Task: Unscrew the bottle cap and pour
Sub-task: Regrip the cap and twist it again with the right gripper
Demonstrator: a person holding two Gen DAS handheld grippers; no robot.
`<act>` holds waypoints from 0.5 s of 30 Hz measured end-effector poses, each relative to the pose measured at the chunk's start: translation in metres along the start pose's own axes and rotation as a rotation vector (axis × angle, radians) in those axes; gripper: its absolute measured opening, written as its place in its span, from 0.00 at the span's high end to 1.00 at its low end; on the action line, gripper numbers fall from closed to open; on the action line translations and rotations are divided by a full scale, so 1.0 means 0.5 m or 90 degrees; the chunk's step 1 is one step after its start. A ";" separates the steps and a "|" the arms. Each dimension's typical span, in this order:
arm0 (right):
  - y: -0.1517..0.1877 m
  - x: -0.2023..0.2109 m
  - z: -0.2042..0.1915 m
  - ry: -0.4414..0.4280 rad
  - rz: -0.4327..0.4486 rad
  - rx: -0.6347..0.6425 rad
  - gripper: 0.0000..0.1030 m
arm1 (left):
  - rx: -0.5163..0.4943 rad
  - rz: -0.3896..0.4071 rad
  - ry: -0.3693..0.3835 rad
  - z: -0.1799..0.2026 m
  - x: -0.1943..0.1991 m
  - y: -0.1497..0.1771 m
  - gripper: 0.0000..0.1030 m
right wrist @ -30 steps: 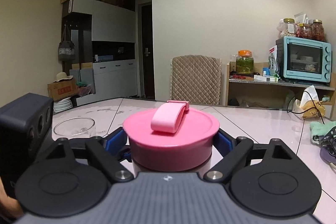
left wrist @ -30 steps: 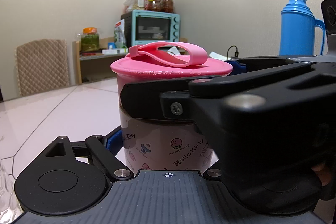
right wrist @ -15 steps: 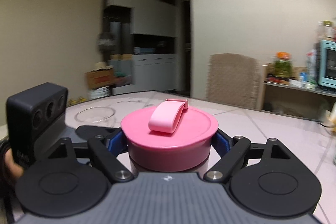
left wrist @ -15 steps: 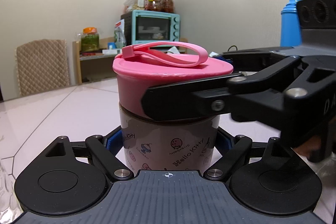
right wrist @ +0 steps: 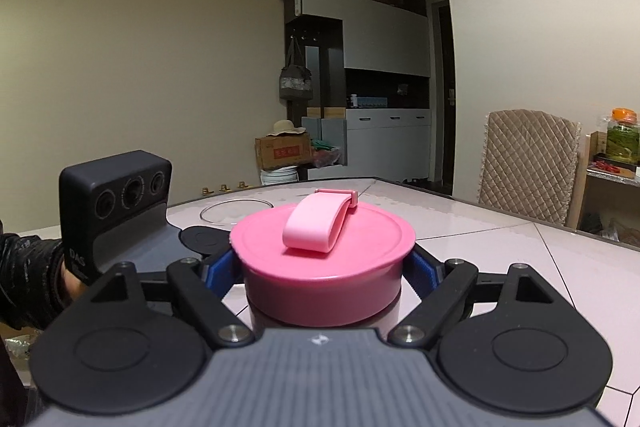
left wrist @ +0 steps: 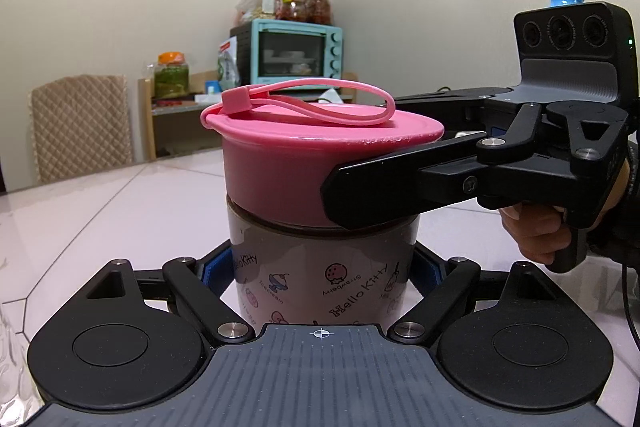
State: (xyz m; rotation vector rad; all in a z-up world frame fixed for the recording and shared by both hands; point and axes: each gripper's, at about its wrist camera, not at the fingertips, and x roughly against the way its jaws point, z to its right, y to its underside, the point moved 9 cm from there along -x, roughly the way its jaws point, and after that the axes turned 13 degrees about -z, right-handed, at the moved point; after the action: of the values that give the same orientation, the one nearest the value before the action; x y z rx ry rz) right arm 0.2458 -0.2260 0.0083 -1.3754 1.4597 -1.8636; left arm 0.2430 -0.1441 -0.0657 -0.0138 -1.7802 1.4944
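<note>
The left hand-held gripper (left wrist: 320,269) hugs the Hello Kitty bottle (left wrist: 324,279) under its pink cap (left wrist: 304,155), where the right hand-held gripper (right wrist: 322,267) is letting go, so the half-loose cap could tip off.

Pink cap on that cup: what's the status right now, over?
Left gripper clamps the cup body. Right gripper around the pink cap, jaws opening. Cap on, nothing poured. Nothing in the way.

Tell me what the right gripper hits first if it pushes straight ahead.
The pink cap: it already sits between the right gripper's opening jaws, right in front of its body. Beyond it, probably the glass bowl.
</note>
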 end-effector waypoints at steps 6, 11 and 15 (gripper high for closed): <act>-0.004 0.026 -0.024 0.095 -0.001 -0.029 0.10 | 0.000 0.000 0.000 0.001 0.001 0.000 0.13; -0.001 0.030 -0.054 0.173 -0.007 -0.059 0.10 | 0.000 0.000 0.000 0.000 0.000 0.000 0.13; 0.004 0.019 -0.072 0.236 0.006 -0.077 0.10 | 0.000 0.000 0.000 0.000 0.001 0.001 0.13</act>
State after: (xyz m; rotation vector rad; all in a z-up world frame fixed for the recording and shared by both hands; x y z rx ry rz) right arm 0.2098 -0.2160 0.0115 -1.1087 1.7765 -2.1390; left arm 0.2425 -0.1438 -0.0660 -0.0140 -1.7800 1.4945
